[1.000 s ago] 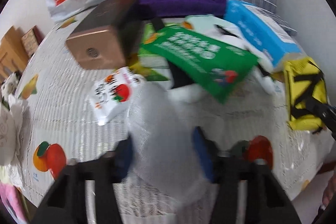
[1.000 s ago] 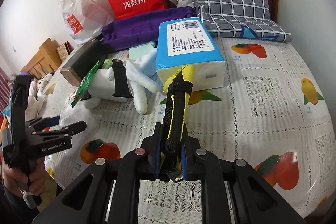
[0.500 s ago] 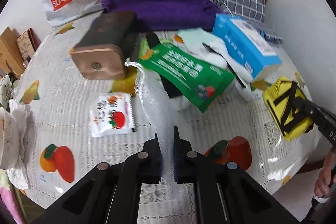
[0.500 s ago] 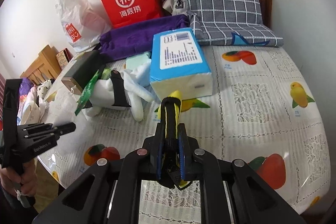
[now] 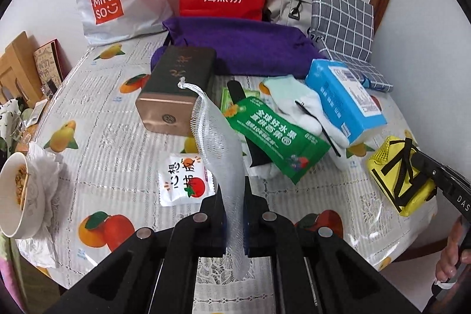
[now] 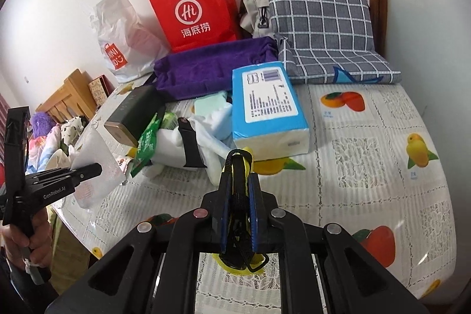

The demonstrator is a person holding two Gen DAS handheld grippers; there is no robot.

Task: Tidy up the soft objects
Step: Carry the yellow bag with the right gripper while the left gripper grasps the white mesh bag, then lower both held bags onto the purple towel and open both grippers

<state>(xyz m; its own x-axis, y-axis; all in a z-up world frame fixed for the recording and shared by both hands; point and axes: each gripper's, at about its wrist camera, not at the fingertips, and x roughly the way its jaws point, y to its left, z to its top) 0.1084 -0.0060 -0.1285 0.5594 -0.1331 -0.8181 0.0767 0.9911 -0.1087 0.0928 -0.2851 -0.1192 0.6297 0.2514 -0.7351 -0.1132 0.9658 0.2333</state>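
left gripper (image 5: 232,196) pinched tight on white mesh pouch (image 5: 217,143), held above table's near edge (image 5: 117,167) | right gripper (image 6: 238,196) clamped on yellow strapped pouch (image 5: 397,178), above near right edge | both look light, limp, floppy; mesh may slip, grip by bunched fabric or strap

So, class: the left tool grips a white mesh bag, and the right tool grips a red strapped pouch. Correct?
Not quite. The pouch in the right tool is yellow with black straps, as the left wrist view shows. The left tool does grip the white mesh bag.
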